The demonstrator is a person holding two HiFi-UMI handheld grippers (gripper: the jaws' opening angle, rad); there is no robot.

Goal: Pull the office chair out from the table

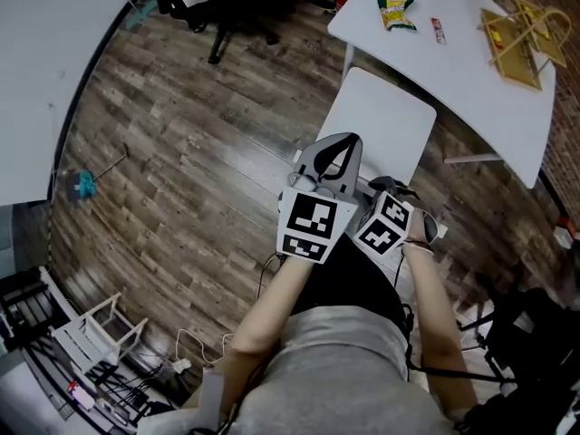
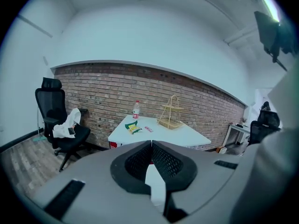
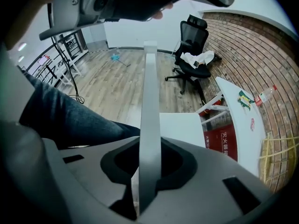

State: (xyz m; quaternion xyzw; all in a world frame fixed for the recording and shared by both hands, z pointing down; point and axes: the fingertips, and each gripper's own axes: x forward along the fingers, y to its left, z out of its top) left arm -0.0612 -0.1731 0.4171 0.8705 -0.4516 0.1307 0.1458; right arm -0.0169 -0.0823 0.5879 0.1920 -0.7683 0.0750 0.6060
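White on white is what I am looking at: the chair (image 1: pixel 381 120) with its pale seat stands on the person's side of the white table (image 1: pixel 471 80). Its front edge is just beside the table's near rim, and the rest of the seat is clear of the top. Its backrest (image 3: pixel 150 125) is on the side away from the table, right below the person's hands, and its top edge runs roughly parallel to that near rim.

The right gripper (image 3: pixel 150 161) points steeply down and has the thin panel between its jaws. They stand partly apart around it, pads against both faces, so I'd call it a real hold. The left gripper (image 2: pixel 151 143) is just beside it, pointing nearly level toward the table. Its jaws meet at the tips with nothing between them, and as far as I can tell it hovers over the back and has no hold on it. So the pull rests on the right hand alone.

To my eye the move turns on this: the chair lies between the grippers and the table, with the back's long edge crosswise. The draw has to go straight away from the table, toward the person's body and square to that edge, or the chair may swing round. A black office chair (image 1: pixel 227 7) stands well apart from the table.
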